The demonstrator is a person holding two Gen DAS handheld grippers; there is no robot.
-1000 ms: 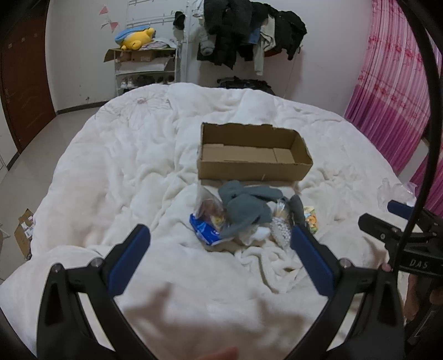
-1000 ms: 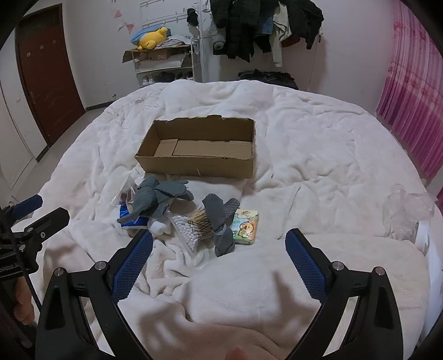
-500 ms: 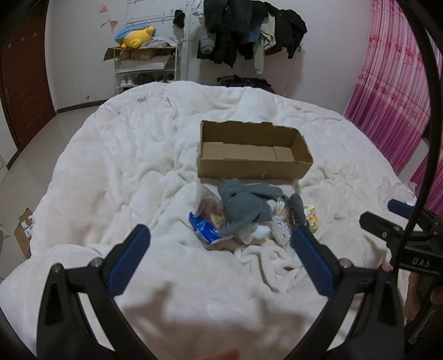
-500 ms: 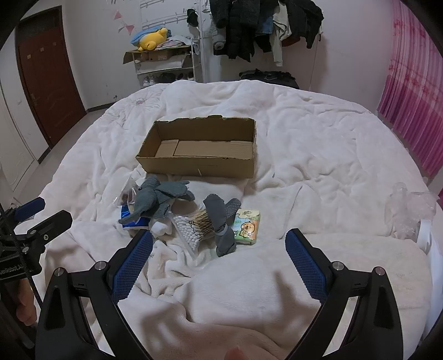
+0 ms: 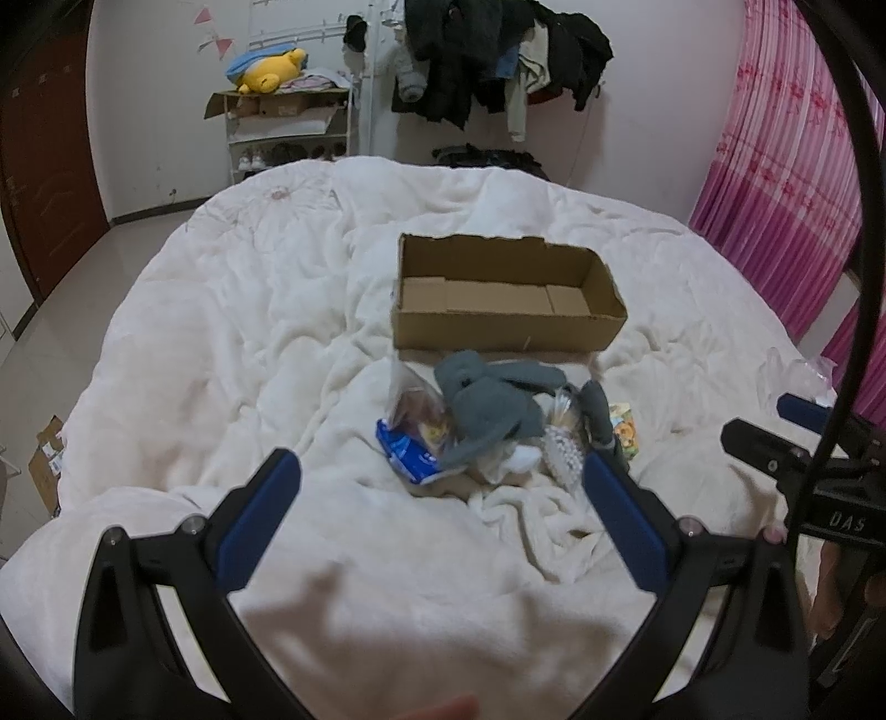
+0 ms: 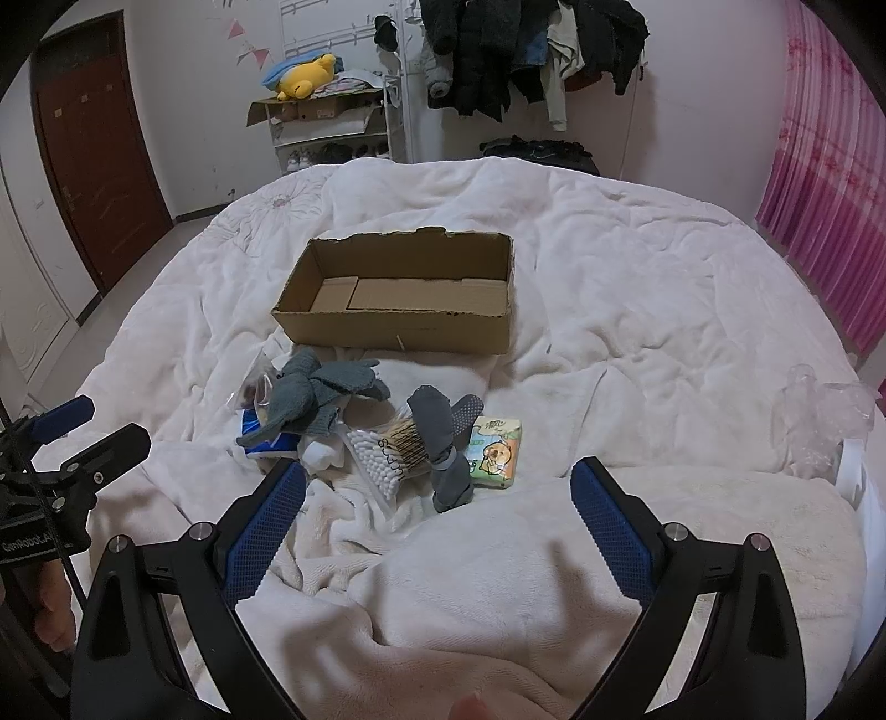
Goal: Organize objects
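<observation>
An empty cardboard box [image 5: 501,327] [image 6: 398,332] sits on the white bed. In front of it lies a pile: grey knit gloves [image 5: 490,401] [image 6: 315,393], a blue packet [image 5: 407,451] [image 6: 257,435], a clear snack bag [image 5: 412,407], a bag of cotton swabs [image 6: 385,451] [image 5: 562,446], dark grey socks [image 6: 443,437] and a tissue pack [image 6: 493,451] [image 5: 623,432]. My left gripper [image 5: 437,476] is open, short of the pile. My right gripper [image 6: 437,479] is open too, just before the socks and swabs. Neither holds anything.
Crumpled clear plastic [image 6: 825,415] lies at the bed's right edge. A pink curtain [image 5: 786,183] hangs on the right, a clothes rack [image 6: 526,50] and a shelf with a yellow plush [image 6: 304,80] stand at the far wall, a brown door [image 6: 94,160] on the left.
Both views have crept slightly forward toward the pile. Both grippers stay open and the objects have not moved.
</observation>
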